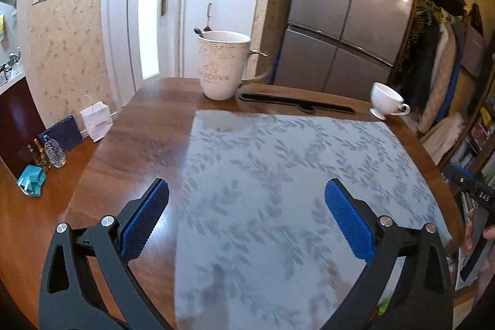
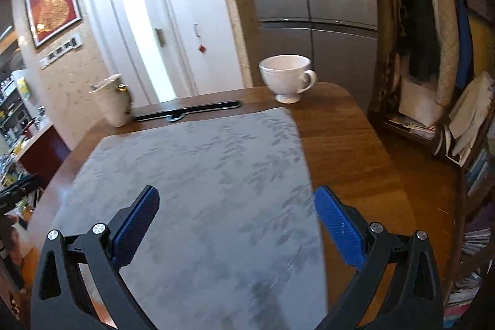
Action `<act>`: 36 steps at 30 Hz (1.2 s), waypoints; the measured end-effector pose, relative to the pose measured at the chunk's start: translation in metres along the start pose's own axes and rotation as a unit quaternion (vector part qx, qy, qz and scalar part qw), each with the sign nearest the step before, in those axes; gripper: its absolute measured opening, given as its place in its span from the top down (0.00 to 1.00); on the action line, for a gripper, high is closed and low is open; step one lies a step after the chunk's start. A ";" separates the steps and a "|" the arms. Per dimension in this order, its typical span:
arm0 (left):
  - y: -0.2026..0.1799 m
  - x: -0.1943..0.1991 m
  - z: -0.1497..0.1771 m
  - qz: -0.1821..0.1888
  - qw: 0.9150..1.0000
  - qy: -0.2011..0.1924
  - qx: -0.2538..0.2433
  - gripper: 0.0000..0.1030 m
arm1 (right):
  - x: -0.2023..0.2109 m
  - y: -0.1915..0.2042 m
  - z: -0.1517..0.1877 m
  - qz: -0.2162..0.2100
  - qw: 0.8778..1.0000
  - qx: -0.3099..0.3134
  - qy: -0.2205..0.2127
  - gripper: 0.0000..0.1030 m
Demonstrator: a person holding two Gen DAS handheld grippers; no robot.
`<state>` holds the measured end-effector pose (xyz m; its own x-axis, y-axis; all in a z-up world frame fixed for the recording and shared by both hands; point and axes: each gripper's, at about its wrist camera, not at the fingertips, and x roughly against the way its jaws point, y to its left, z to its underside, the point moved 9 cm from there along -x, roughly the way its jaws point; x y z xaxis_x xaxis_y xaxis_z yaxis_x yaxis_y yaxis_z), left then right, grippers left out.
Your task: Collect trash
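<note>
My left gripper (image 1: pixel 247 203) hovers open over a grey leaf-patterned placemat (image 1: pixel 278 175) on the wooden table, and nothing lies between its blue pads (image 1: pixel 346 215). My right gripper (image 2: pixel 236 209) is also open and empty above the same placemat (image 2: pixel 201 175). A small green scrap (image 1: pixel 383 306) peeks out at the mat's near right edge, behind the left gripper's right finger. Off the table to the left, a crumpled teal wrapper (image 1: pixel 32 180) lies by a clear water bottle (image 1: pixel 55 151).
A tall white mug (image 1: pixel 221 67) with a spoon, a long black strip (image 1: pixel 297 105) and a small white teacup (image 1: pixel 386 101) line the table's far edge. A fridge (image 2: pixel 309 5) and a clothes rack (image 2: pixel 433 36) stand behind. A hand (image 1: pixel 488 234) shows at the right.
</note>
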<state>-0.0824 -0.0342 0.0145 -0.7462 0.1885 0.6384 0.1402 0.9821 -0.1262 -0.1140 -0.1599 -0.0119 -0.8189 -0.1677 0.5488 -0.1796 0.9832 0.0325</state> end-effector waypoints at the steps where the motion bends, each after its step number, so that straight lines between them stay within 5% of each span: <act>1: 0.005 -0.007 -0.005 -0.005 1.000 0.002 0.003 0.02 | -0.005 -0.004 -0.003 0.002 1.000 -0.004 0.001 0.04; 11: 0.027 -0.058 -0.035 -0.026 0.999 0.018 0.025 0.02 | -0.055 -0.047 -0.033 0.034 0.998 -0.046 0.010 0.04; 36: 0.058 -0.137 -0.036 -0.085 0.993 0.085 0.017 0.02 | -0.123 -0.101 -0.046 0.093 0.992 -0.047 0.077 0.04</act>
<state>0.0511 -0.0033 -0.0525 -0.6357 0.0217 0.7717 -0.0014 0.9996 -0.0293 0.0297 -0.2348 -0.0443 -0.7389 0.0224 0.6735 0.0238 0.9997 -0.0072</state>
